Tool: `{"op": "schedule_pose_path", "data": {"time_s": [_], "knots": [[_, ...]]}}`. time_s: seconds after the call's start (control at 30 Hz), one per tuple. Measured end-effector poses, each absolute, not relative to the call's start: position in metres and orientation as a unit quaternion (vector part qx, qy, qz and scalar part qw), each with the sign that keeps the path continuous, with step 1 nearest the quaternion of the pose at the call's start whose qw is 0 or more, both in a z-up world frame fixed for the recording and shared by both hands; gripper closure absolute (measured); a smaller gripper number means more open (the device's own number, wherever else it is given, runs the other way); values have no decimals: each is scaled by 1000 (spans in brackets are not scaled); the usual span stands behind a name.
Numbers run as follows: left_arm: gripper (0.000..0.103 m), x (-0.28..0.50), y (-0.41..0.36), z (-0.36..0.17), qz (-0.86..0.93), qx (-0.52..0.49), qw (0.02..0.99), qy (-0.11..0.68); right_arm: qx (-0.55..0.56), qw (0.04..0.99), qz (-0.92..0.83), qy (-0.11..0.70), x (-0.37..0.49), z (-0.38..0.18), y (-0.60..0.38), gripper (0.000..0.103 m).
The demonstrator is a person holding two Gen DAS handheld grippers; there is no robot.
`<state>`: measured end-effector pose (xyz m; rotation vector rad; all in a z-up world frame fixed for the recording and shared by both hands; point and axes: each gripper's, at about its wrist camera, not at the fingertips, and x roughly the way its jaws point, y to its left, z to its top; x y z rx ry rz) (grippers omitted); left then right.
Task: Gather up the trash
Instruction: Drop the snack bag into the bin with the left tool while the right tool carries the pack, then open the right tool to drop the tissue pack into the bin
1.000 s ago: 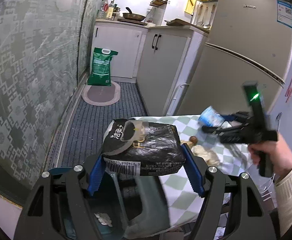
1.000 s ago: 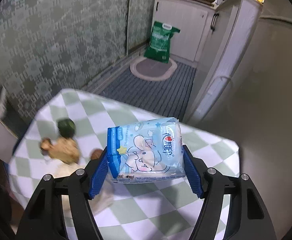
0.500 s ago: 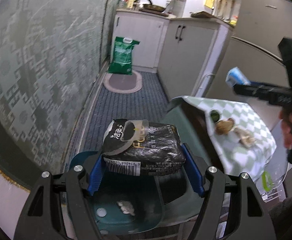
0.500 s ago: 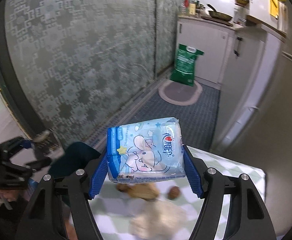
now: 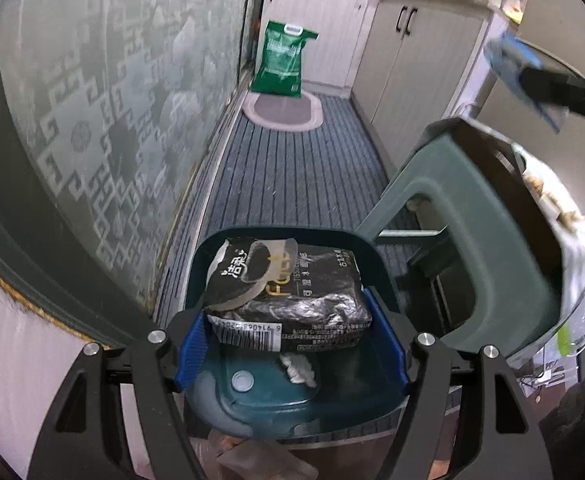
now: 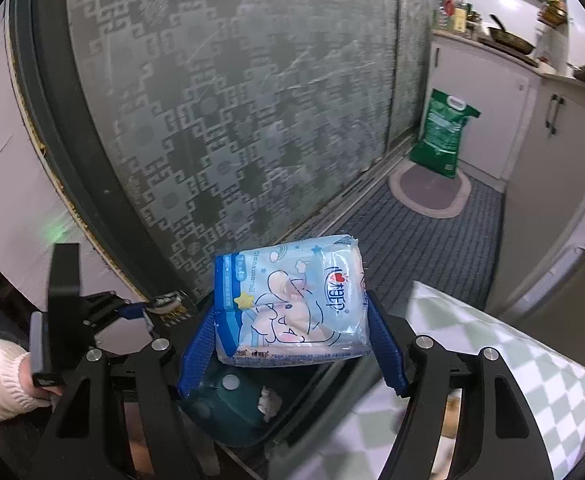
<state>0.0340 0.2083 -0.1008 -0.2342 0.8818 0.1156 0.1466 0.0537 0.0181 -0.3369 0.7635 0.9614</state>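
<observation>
My left gripper (image 5: 290,330) is shut on a black tissue pack (image 5: 284,296) and holds it over the open dark teal bin (image 5: 288,396). A white crumpled scrap (image 5: 298,370) lies on the bin floor. My right gripper (image 6: 292,336) is shut on a light blue cartoon tissue pack (image 6: 292,300), held above the table edge with the bin (image 6: 228,408) below it. The right gripper and its blue pack (image 5: 520,76) show at the upper right of the left wrist view. The left gripper (image 6: 152,308) shows at the left of the right wrist view.
A table with a green checked cloth (image 6: 492,380) stands to the right of the bin, with food scraps (image 5: 548,200) on it. A patterned glass door (image 6: 252,100) is to the left. A green sack (image 5: 282,60), an oval mat (image 5: 282,110) and white cabinets (image 5: 412,60) lie further off.
Both grippers have swung left and down from the table toward the bin. The black pack now hangs directly over the bin opening. The blue pack has come to the table's left edge.
</observation>
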Motion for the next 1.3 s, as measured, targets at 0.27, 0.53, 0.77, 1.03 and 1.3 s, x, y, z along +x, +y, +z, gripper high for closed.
{"op": "schedule_pose_path", "data": {"time_s": [0.27,0.53,0.77,1.03,1.3], "knots": [[29,31,216,-133,57,-102,873,473,-169,782,467,376,134,2,92,33],[24,24,222,-136,57,-94,870,481,-184,771,457,403,133,-19,113,32],[30,17,227,-120,56,-99,882,457,-198,764,444,424,134,-41,126,32],[48,3,236,-80,68,-116,906,401,-230,748,423,457,129,-83,138,33],[61,-8,231,-35,63,-122,927,350,-249,722,428,483,118,-125,147,32]]}}
